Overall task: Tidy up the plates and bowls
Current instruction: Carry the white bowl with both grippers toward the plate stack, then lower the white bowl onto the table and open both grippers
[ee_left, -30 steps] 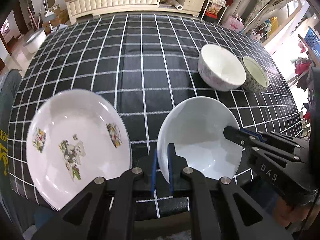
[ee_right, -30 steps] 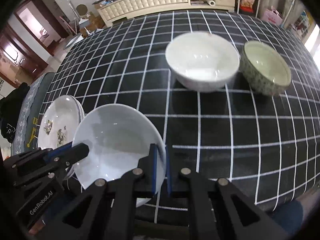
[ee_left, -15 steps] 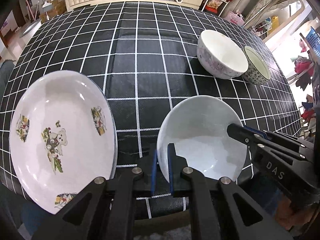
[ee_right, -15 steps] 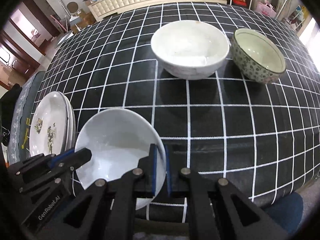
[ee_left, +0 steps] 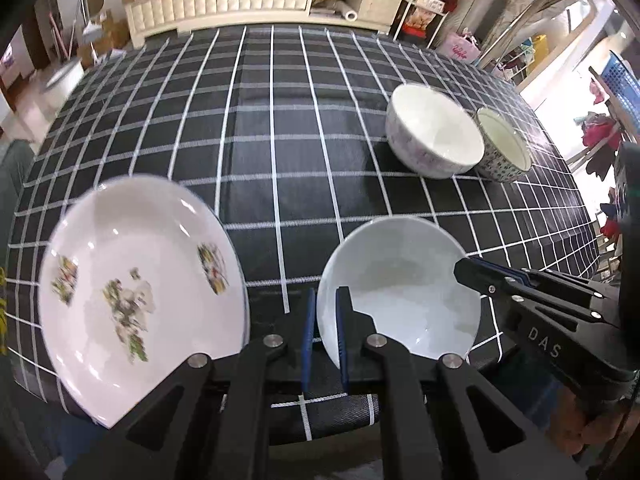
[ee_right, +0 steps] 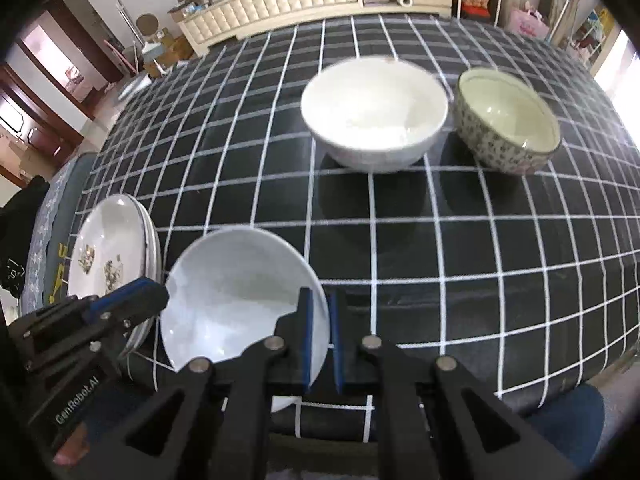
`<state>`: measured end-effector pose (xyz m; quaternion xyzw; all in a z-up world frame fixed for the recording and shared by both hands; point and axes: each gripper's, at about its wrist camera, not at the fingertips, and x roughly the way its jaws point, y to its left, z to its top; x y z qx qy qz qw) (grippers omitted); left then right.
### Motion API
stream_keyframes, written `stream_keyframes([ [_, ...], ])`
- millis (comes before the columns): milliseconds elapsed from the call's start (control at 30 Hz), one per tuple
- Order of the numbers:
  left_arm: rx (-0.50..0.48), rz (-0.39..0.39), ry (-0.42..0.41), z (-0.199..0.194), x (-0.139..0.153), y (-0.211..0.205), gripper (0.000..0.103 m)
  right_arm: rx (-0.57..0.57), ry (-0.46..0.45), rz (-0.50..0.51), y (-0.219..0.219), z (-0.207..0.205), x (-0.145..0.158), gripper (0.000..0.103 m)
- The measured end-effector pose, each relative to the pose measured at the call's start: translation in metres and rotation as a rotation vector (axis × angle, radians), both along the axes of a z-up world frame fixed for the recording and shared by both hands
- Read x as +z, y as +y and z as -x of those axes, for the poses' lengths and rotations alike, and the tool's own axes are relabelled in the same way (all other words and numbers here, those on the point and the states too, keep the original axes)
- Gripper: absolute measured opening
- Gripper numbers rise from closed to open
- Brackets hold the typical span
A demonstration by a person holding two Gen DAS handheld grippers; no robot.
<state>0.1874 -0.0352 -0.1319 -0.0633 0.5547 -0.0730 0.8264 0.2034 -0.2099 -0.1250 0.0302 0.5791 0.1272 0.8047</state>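
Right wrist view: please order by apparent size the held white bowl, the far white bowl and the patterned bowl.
1. Held white bowl, though it is nearest the camera, so this is unsure.
2. Far white bowl.
3. Patterned bowl.

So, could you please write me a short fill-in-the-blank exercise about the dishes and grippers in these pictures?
1. Both grippers are clamped on the rim of the plain white ____ nearest the camera.
2. The decorated plate lies to the ____ of the held dish in the left wrist view.
3. The number of bowls standing farther back on the checked tablecloth is ____.
4. The left gripper and right gripper are both ____.

Missing words: bowl; left; two; shut
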Motion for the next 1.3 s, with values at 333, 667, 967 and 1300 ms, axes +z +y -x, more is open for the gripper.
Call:
stream_keyframes([
  [333,-0.004,-0.014,-0.107,0.002,0.046,-0.001,0.04,0.001,-0.105,0.013,-0.015,0.0,0.039,0.019],
  [667,-0.025,-0.013,-0.153,-0.018,0.075,-0.015,0.046,0.011,-0.193,0.017,-0.032,-0.02,0.076,0.058],
  [967,-0.032,-0.036,-0.163,-0.056,0.088,-0.025,0.046,0.042,-0.237,0.043,-0.039,-0.052,0.092,0.069],
  [1300,-0.051,-0.039,-0.091,-0.101,0.073,-0.039,0.046,0.066,-0.174,0.029,-0.04,-0.096,0.081,0.069],
])
